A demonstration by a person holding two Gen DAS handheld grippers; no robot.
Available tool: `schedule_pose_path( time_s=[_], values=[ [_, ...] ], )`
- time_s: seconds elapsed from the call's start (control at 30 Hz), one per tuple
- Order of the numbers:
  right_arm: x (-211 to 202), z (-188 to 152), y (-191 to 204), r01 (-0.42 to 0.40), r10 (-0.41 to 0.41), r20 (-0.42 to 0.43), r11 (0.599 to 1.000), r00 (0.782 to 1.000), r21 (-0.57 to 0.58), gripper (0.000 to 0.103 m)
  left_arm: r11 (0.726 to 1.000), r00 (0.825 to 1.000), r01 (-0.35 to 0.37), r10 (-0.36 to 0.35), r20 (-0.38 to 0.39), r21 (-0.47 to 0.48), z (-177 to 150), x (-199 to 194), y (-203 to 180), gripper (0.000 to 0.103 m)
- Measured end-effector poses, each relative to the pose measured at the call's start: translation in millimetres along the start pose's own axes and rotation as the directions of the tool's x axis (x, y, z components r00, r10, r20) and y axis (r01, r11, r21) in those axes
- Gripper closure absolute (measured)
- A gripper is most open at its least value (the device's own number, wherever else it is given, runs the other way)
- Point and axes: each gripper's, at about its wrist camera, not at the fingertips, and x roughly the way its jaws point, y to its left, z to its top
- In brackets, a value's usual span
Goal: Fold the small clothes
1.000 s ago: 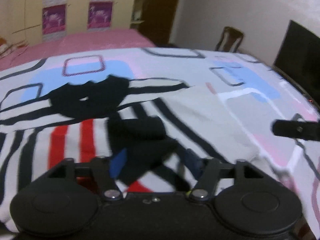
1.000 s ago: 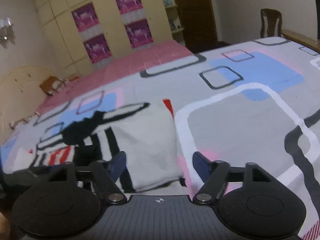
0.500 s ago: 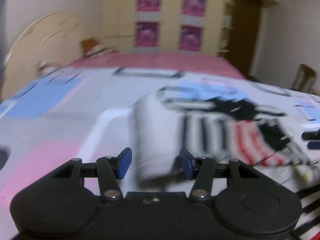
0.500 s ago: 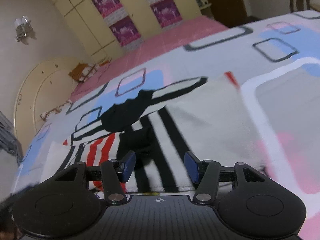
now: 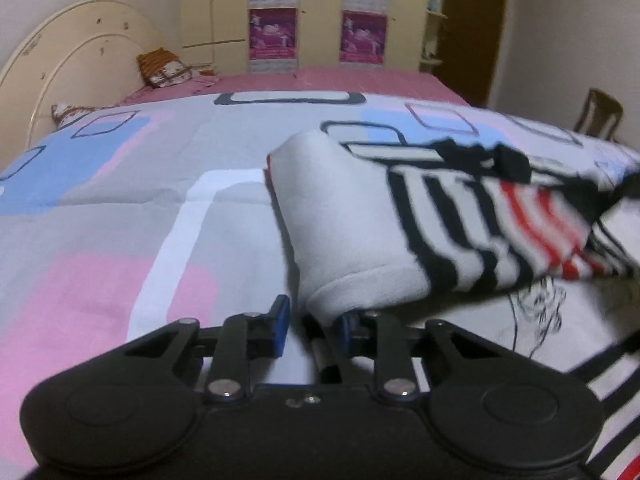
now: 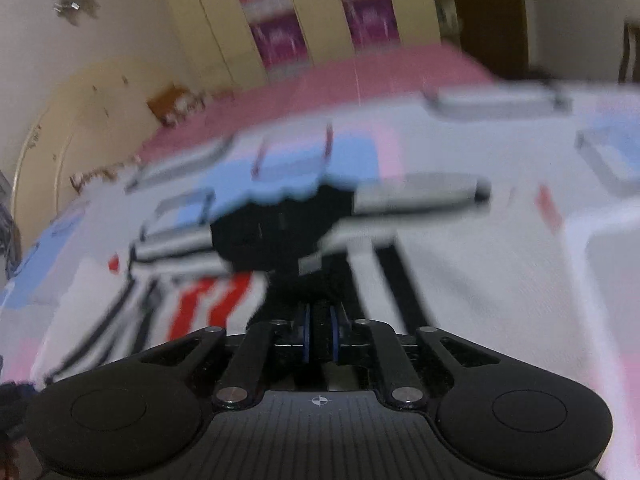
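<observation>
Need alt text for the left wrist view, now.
The left gripper has just been closing on the hem of a white garment with black and red stripes, lifted off a patterned bedspread. A wardrobe stands behind.

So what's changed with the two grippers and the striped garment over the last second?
Both grippers have just been closing. The left gripper, wide open a second ago, now pinches the white edge of the striped garment, which is lifted off the bedspread. The right gripper has shut on its dark part. The garment's other end remains on the bedspread.
</observation>
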Motion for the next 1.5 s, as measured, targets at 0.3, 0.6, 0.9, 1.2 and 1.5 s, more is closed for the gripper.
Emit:
schedule_pose_path(
  time_s=[0.3,0.6,0.9,1.2,1.5],
  values=[
    [-12,-20,-22,0.083,-0.083,-0.024,0.996,0.996,-0.015,0.094,1.000,0.999,0.023,-0.023,-0.030,-0.001,1,4,-2,0.083],
    [1,-38,-17,0.130,-0.138,-0.093,0.988,0.986,-0.079,0.094,0.997,0.996,0.063,-0.059,-0.070,0.051,8,6,1,0.077],
    [-33,-31,23,0.057,-0.058,-0.001,0.983,0.998,-0.176,0.061,0.997,0.994,0.080,-0.080,0.078,-0.007,13,-38,-22,0.059],
    [-1,-41,43,0.101,-0.130,-0.086,0.955,0.988,-0.278,0.065,0.993,0.993,0.116,-0.116,-0.002,0.029,19,-5,-39,0.051],
    [47,-4,-13,0.248,-0.270,-0.104,0.951,0.957,-0.182,0.065,0.990,0.989,0.139,-0.140,-0.057,-0.023,86,94,-13,0.041]
  ],
)
